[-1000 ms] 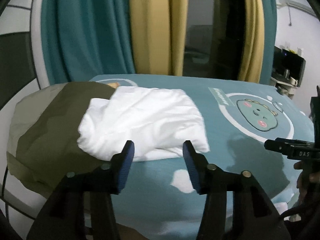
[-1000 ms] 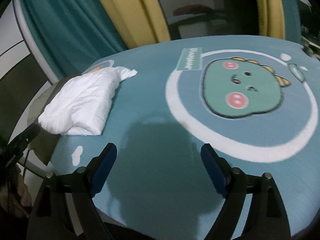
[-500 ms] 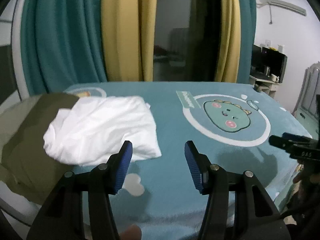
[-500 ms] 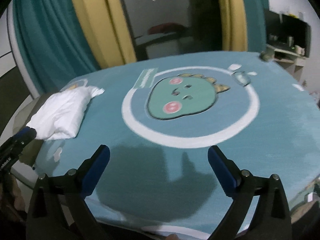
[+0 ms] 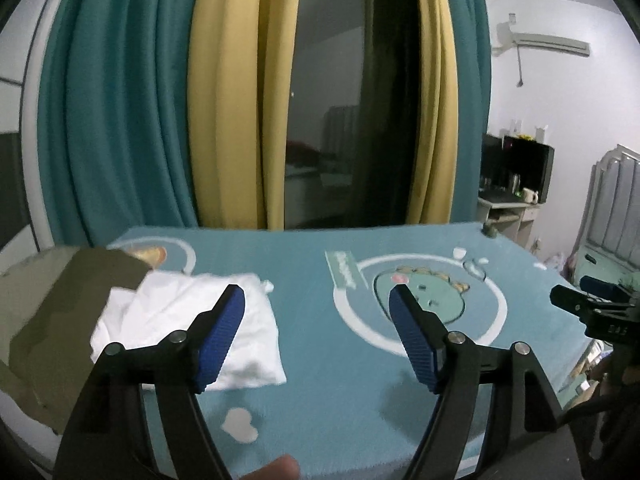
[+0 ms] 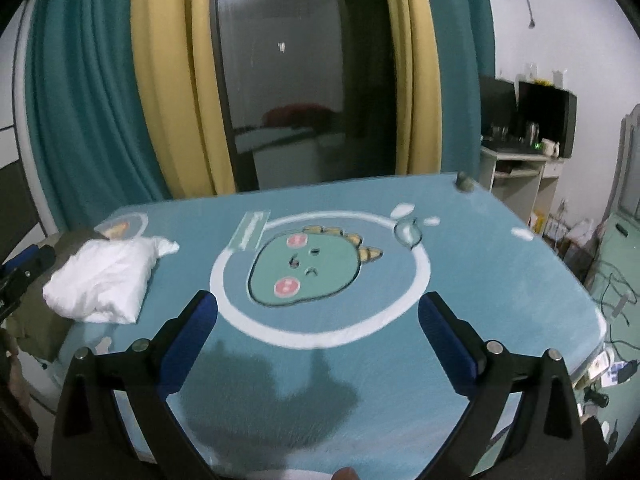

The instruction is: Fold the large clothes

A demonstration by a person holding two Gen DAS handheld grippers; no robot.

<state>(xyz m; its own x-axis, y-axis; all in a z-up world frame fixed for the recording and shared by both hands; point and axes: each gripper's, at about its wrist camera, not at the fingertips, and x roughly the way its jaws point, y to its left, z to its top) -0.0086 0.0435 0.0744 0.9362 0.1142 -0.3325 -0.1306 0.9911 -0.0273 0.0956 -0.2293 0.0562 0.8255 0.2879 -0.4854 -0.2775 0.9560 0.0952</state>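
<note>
Left wrist view: the left gripper [image 5: 316, 300] has pulled back from the folded white garment [image 5: 188, 332] at lower left, jaws opening and empty. The right gripper [image 6: 318, 312] also stands wide, empty, over the blanket [image 6: 500, 280]. Fold appears complete.

— Where does the folded garment [image 5: 188, 328] lie?
— On the left part of the bed cover [image 5: 312, 360], partly on a pillow [image 5: 60, 304] at the left edge.
— And the printed dinosaur [image 6: 308, 268]?
— To the right of the garment, well apart, mid-cover.
— Behind the bed?
— Curtains [image 6: 100, 100] on both sides of a glass door [image 6: 288, 80]; a desk [image 6: 516, 176] stands at the far right.
</note>
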